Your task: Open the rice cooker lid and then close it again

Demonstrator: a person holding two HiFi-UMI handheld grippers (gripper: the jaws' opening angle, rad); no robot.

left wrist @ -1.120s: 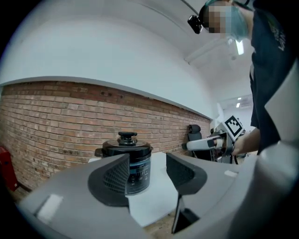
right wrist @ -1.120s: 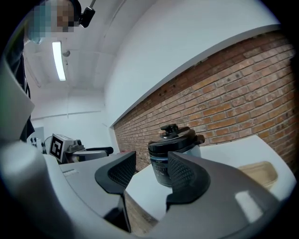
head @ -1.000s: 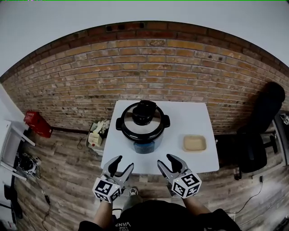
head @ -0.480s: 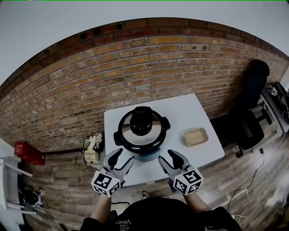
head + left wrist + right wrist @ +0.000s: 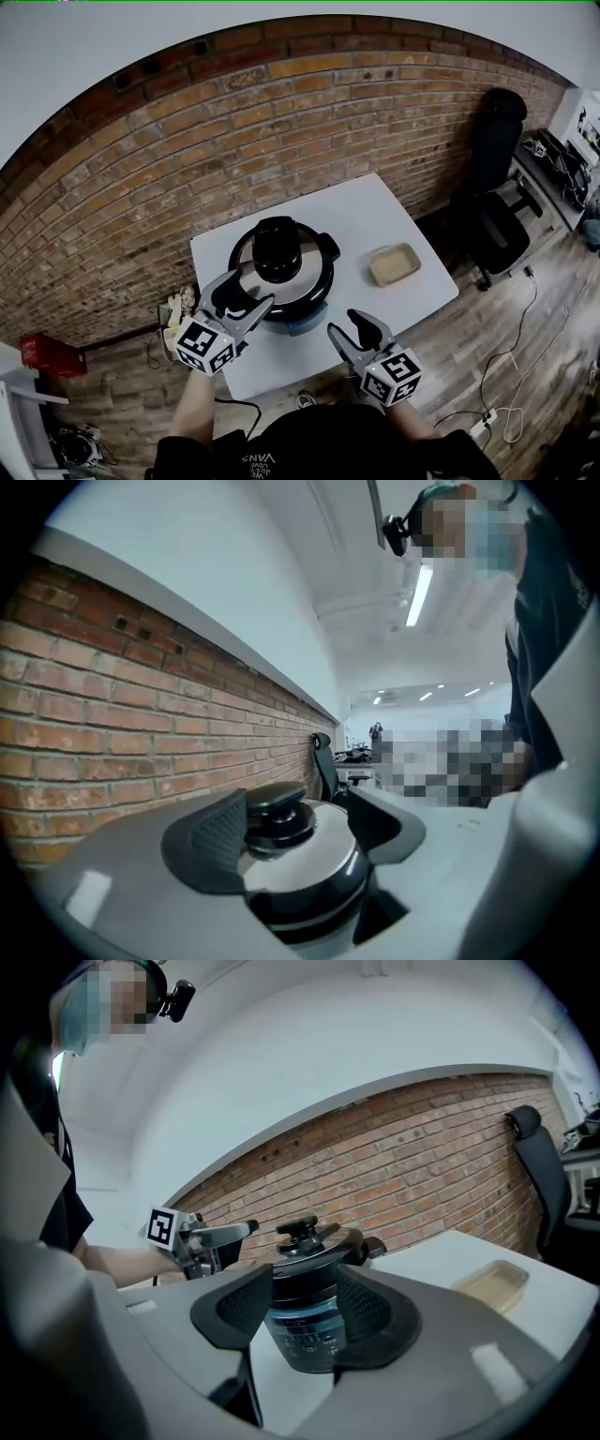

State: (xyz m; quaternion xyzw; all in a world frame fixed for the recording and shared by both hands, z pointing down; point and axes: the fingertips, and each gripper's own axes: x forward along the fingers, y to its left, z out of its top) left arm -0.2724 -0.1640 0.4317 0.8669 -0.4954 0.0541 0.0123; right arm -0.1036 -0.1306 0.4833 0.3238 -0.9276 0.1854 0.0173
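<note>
**A:** Moved since a second ago?
**B:** Yes, the left gripper point(image 5: 246, 292) has swung in beside the round black-and-steel rice cooker point(image 5: 305, 281) on the white table point(image 5: 375, 220), jaws opening, empty.
**A:** Which is nearer?
**B:** Left. The lid's black knob point(image 5: 278, 248) lies just ahead of it. The right gripper point(image 5: 348, 327), spread, hangs back.

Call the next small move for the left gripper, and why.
Probably ease the left gripper forward and slightly up so its opening jaws straddle the black knob on the lid. The lid sits closed on the rice cooker. The knob lies just ahead of the jaws, with nothing gripped yet. The right gripper hangs back, open, near the table edge.
</note>
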